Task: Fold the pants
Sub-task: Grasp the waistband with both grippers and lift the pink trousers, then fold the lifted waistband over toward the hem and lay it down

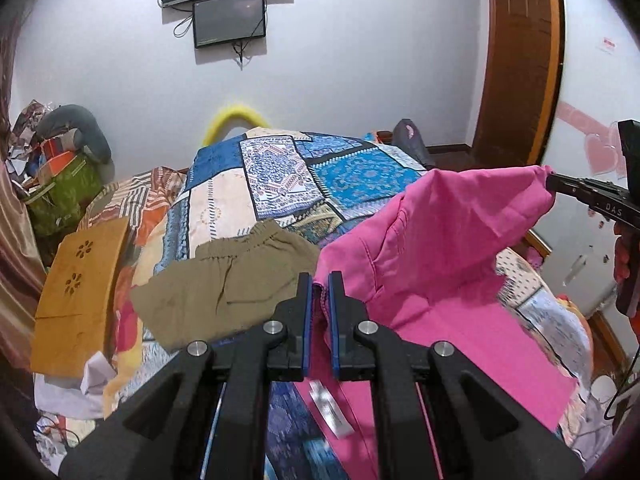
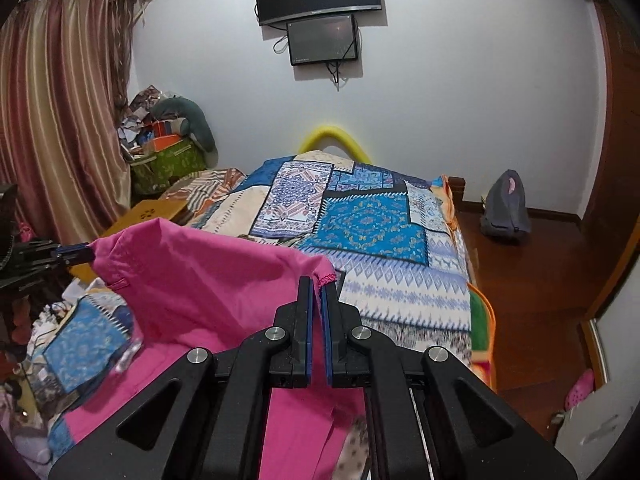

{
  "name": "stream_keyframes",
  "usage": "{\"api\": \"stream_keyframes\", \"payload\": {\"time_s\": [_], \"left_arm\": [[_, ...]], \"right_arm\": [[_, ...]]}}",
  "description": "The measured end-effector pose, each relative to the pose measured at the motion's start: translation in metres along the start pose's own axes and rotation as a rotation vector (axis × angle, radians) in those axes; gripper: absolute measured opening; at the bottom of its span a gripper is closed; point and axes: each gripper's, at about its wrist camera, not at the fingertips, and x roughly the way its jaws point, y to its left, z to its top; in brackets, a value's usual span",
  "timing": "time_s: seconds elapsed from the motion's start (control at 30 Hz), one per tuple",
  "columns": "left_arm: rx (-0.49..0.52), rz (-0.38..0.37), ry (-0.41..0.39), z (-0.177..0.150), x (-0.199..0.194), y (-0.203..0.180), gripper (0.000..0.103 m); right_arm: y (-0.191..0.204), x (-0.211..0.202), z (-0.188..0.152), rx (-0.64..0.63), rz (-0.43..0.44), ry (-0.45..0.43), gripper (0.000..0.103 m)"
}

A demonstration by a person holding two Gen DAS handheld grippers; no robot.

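Pink pants (image 1: pixel 440 248) hang stretched between my two grippers above the bed. My left gripper (image 1: pixel 320 280) is shut on one pink edge at the near left. My right gripper (image 2: pixel 318 284) is shut on the other pink corner; it shows in the left wrist view (image 1: pixel 556 182) at the far right. The left gripper shows in the right wrist view (image 2: pixel 86 256) at the left edge, clamped on the pink cloth (image 2: pixel 208 280). The rest of the pants drapes down onto the bed.
Folded olive-brown pants (image 1: pixel 228 280) lie on the patchwork bedspread (image 1: pixel 280 176). An orange board (image 1: pixel 80 292) leans at the bed's left side. A clutter pile (image 2: pixel 168 140) and curtain (image 2: pixel 60 112) stand left. A grey backpack (image 2: pixel 506 208) sits on the wooden floor at right.
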Motion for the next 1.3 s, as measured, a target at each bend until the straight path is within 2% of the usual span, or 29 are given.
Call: {"api": "stream_keyframes", "payload": {"time_s": [0.27, 0.43, 0.53, 0.63, 0.87, 1.3], "left_arm": [[-0.011, -0.038, 0.012, -0.035, -0.039, -0.014, 0.007], [0.045, -0.037, 0.013, -0.064, -0.060, -0.033, 0.007], [0.045, -0.060, 0.022, -0.082, -0.067, -0.040, 0.006], [0.011, -0.095, 0.037, -0.097, -0.070, -0.041, 0.006], [0.019, -0.142, 0.085, -0.126, -0.074, -0.047, 0.006], [0.021, -0.149, 0.181, -0.166, -0.067, -0.048, 0.006]], "right_arm": [[0.011, -0.046, -0.036, 0.027, 0.011, 0.015, 0.003], [0.018, -0.067, -0.063, 0.053, 0.019, 0.025, 0.003], [0.020, -0.074, -0.085, 0.074, 0.019, 0.051, 0.003], [0.020, -0.080, -0.106, 0.096, 0.014, 0.077, 0.003], [0.019, -0.089, -0.141, 0.159, 0.016, 0.117, 0.003], [0.017, -0.093, -0.184, 0.218, -0.009, 0.184, 0.004]]}}
